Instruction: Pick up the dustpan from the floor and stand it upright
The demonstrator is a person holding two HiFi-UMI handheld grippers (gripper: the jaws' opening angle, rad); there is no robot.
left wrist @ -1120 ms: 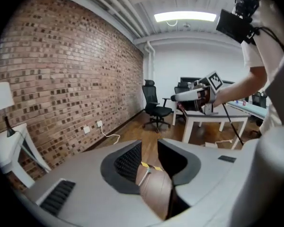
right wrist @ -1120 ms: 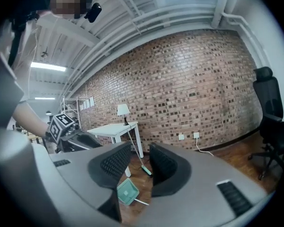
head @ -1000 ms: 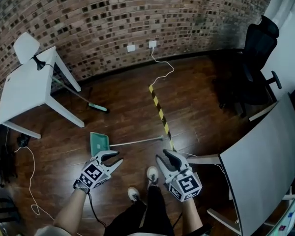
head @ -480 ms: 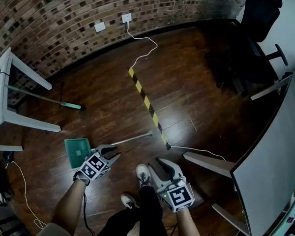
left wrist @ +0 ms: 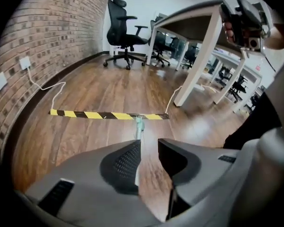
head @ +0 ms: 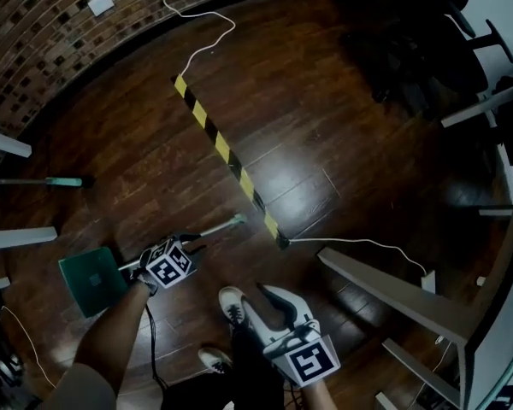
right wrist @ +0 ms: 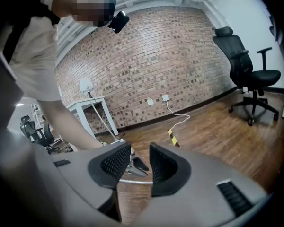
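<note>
A green dustpan lies flat on the wood floor at the lower left of the head view. Its silver handle runs up and right to a green tip. My left gripper is down low over the handle near the pan, open. In the left gripper view the handle runs out from between the two pads toward the striped tape, and a gap shows between them. My right gripper hangs open by my shoe, holding nothing. In the right gripper view its jaws frame the left gripper's fingers and the handle.
A yellow-and-black tape strip crosses the floor just beyond the handle's tip, with a white cable at its end. Desk legs stand at the right and white table legs at the left. A green-tipped broom lies at the far left. Black office chair at the back right.
Both grippers have dropped toward the floor and the head view has tipped further down. The left gripper came down from beside the dustpan onto its handle.
</note>
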